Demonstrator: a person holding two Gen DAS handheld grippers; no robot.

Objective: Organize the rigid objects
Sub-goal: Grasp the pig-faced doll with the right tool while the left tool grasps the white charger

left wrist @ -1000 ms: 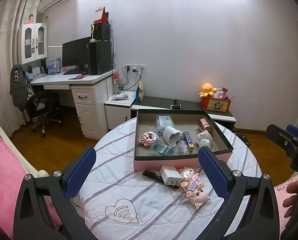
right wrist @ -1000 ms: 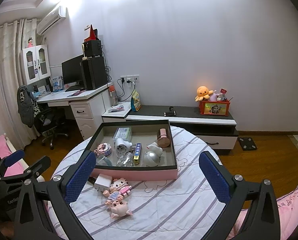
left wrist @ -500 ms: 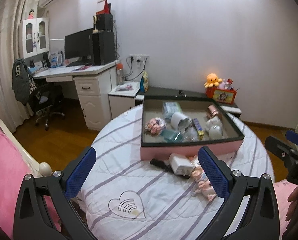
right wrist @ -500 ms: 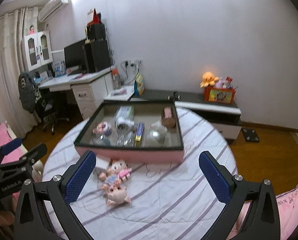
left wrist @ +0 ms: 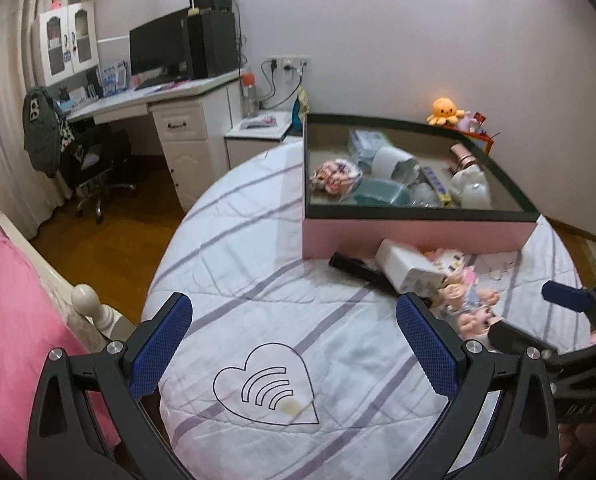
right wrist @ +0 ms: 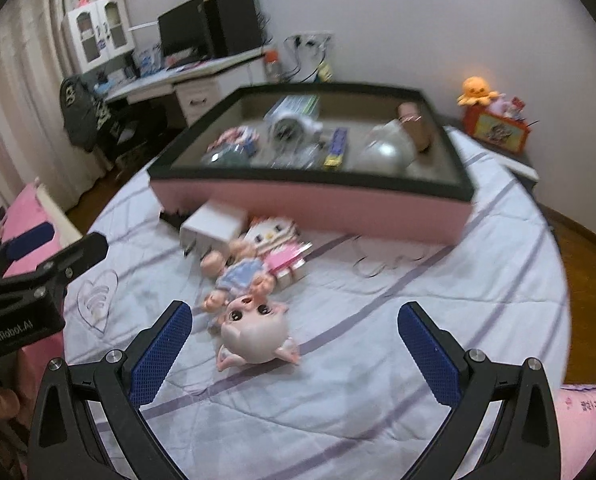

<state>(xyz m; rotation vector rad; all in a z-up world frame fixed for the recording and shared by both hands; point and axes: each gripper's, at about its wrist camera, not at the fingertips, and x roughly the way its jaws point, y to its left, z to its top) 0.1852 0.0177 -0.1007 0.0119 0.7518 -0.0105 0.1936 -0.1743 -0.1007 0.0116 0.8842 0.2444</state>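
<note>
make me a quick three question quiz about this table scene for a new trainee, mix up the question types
1. True or false: the pig doll lies inside the pink box.
2. The white charger lies: A) in the box, B) on the bedspread before the box, C) in the left gripper.
3. What does the right gripper hold?

Key: 1. False, it lies outside on the bedspread. 2. B. 3. Nothing; it is open, with the doll's head near its left finger.
</note>
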